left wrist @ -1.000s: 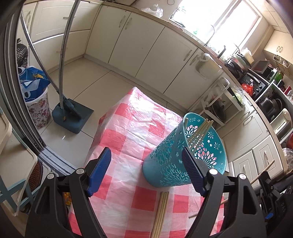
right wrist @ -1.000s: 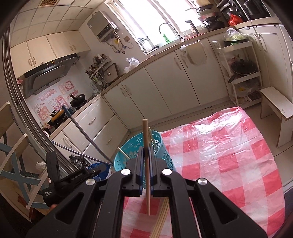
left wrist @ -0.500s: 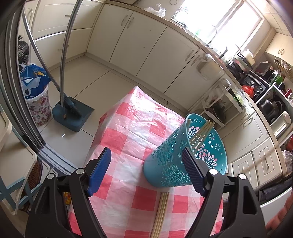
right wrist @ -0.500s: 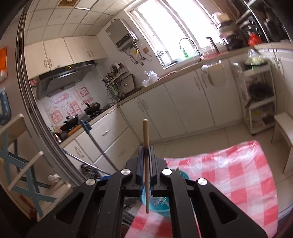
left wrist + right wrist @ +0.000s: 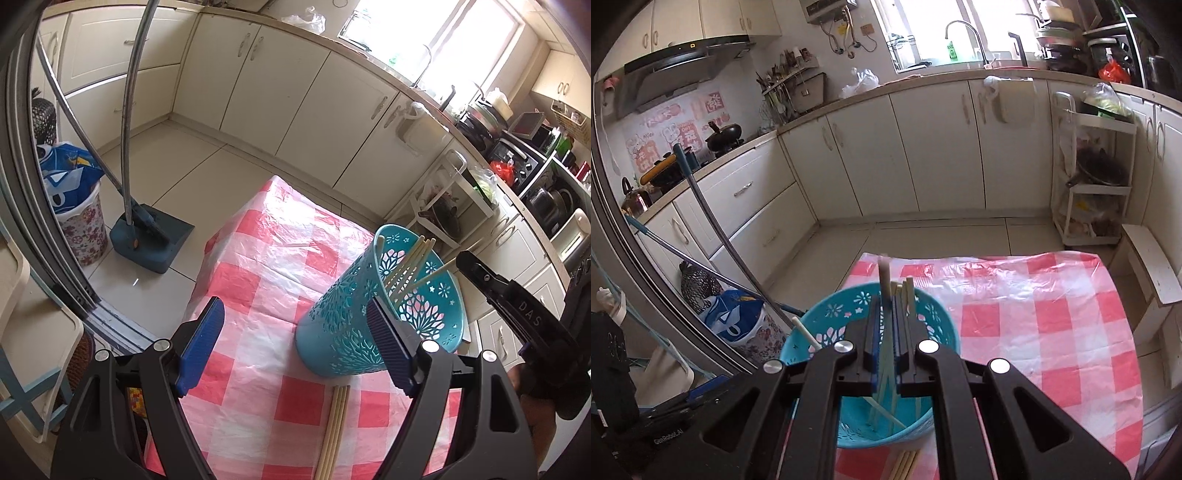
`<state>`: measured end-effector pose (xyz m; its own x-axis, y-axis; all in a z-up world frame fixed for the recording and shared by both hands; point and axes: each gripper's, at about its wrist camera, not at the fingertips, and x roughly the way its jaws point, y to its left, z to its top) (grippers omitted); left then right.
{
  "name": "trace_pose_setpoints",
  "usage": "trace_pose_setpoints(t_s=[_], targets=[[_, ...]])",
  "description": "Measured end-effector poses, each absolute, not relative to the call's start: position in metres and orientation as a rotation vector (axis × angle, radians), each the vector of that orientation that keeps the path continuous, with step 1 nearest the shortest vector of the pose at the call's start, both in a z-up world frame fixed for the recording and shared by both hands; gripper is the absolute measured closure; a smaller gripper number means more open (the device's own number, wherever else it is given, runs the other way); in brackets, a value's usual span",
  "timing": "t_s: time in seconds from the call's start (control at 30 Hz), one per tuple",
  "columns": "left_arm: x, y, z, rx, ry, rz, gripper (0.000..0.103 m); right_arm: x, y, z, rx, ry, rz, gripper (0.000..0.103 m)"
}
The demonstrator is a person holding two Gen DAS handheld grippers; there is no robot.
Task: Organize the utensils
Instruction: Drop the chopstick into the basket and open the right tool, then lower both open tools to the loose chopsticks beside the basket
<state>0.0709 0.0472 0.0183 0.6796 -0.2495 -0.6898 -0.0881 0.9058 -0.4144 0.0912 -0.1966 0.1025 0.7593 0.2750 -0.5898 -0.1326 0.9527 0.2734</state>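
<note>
**Right wrist view: chopstick going into the teal basket**

Your right tongs (image 5: 885, 339) sit right over the mouth of the teal basket (image 5: 827, 314) at lower centre, so a released stick should land inside. The jaws are opening, with one chopstick (image 5: 884, 280) upright between the pads, blurred, looks like it's slipping down. Several chopsticks already lean in the basket (image 5: 343, 317).

In the left wrist view your left tongs (image 5: 295, 343) are spread wide and pinching nothing; the far pad overlaps the basket wall, can't tell if it touches. Probably standing by to steady it. More loose chopsticks (image 5: 334, 428) lie on the checked bench (image 5: 266, 251) at bottom centre, so you're not done.
</note>
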Motion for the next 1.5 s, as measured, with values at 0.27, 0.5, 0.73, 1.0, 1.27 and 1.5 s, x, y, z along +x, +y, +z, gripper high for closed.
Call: trace_pose_setpoints(t_s=[0.27, 0.5, 0.73, 1.0, 1.27, 1.5], targets=[[0.07, 0.044, 0.019, -0.419, 0.827, -0.093, 0.027, 0.063, -0.206, 0.113, 0.261, 0.598, 0.204, 0.077], [0.068, 0.044, 0.019, -0.392, 0.826, -0.088, 0.026, 0.013, -0.214, 0.077, 0.28, 0.654, 0.174, 0.077], [0.065, 0.041, 0.011, -0.329, 0.844, -0.068, 0.023, -0.008, -0.197, -0.006, 0.222, 0.853, 0.164, 0.077], [0.062, 0.036, -0.011, -0.224, 0.9, -0.062, 0.023, -0.003, -0.18, -0.036, 0.154, 0.92, 0.177, 0.078], [0.051, -0.001, -0.052, -0.083, 0.999, -0.13, 0.023, 0.0, -0.166, -0.042, 0.061, 0.937, 0.165, 0.082], [0.047, -0.027, -0.073, -0.008, 1.036, -0.157, 0.023, -0.005, -0.169, -0.047, 0.009, 0.938, 0.158, 0.09]])
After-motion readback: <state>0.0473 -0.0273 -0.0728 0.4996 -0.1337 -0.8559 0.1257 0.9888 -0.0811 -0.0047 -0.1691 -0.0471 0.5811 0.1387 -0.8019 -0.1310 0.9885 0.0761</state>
